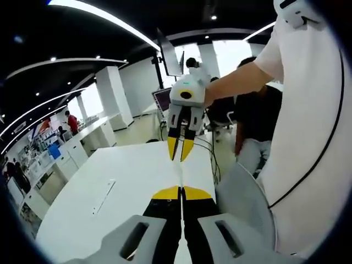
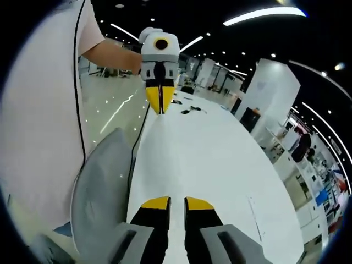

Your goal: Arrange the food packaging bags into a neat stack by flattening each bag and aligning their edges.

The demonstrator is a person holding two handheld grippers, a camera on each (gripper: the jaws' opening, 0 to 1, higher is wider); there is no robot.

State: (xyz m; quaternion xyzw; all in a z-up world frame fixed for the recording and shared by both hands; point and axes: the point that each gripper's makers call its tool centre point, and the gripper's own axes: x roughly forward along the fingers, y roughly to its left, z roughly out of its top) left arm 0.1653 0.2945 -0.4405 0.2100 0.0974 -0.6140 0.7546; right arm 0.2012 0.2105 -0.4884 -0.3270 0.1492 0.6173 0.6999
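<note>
Open-plan hall, dark ceiling with long curved light strips (image 1: 104, 15), white square pillars (image 1: 113, 96), glazed walls behind.

Left gripper view, near to far: left gripper (image 1: 181, 193), grey body, black jaws with yellow tips, jaws pressed together with only a hairline seam between them, nothing held. Beneath and beyond it, long white table (image 1: 121, 181) with rounded end; a thin pale strip-like item (image 1: 103, 196) lies flat on the top, too small to identify. Grey curved chair back (image 1: 245, 201) just beside the table edge. White-shirted torso of the person (image 1: 308, 137) with a black cable (image 1: 324, 148) running down it. Above mid-table, right gripper (image 1: 180, 149) hangs tips-down from a bare forearm (image 1: 242, 77), its yellow tips drawn close, nothing between them. Far off: white counters (image 1: 82, 143), people standing.

Right gripper view, near to far: right gripper (image 2: 177, 204), yellow-tipped jaws nearly together, a narrow slit between, nothing held. Same white table stretching ahead; left gripper (image 2: 160, 100) suspended over it, tips closed to a point. Small dark objects (image 2: 192, 110) near the far end, possibly cables.

Food packaging bags: none discernible on the visible tabletop in either view.
</note>
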